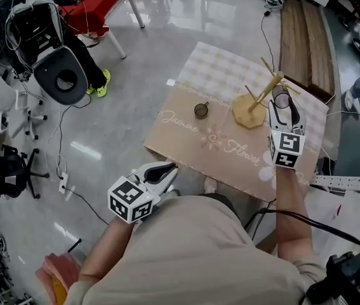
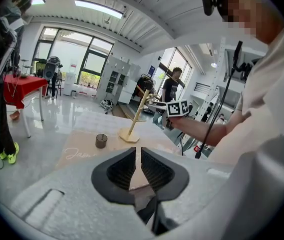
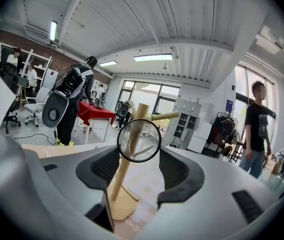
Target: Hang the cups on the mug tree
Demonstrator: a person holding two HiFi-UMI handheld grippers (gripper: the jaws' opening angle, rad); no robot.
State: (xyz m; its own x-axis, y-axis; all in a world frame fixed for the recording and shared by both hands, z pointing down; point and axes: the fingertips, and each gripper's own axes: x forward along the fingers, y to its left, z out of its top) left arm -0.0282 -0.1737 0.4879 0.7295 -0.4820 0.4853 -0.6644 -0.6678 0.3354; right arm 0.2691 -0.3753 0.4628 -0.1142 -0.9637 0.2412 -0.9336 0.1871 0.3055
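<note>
Since the glass cup [image 3: 139, 140] is clear, thin-walled and smooth, I judge it light, stiff, slippery and easy to crack, so it wants a gentle squeeze across its body, with the handle left free for a peg. I cannot make out that handle from either view. The cup sits right between the jaws of the right gripper [image 1: 284, 104], which stand wide and clamp it on both sides, its round end facing back along the jaws. It looks empty; I see straight through it.

Just beyond those jaw tips stands the wooden mug tree [image 3: 124, 176], its trunk leaning past the cup and one peg [image 3: 164, 116] reaching out above and to the right of it. Its flat base lies below the jaws on the table [image 1: 230, 164].

Well off to the left of the right gripper, a small dark cup [image 1: 201, 110] stands upright on the table, apart from the tree base; whether anything is in it I cannot tell.

My left gripper [image 2: 137, 170] hangs back at the near table edge, jaws drawn almost together with nothing between them, the dark cup well ahead of it.
</note>
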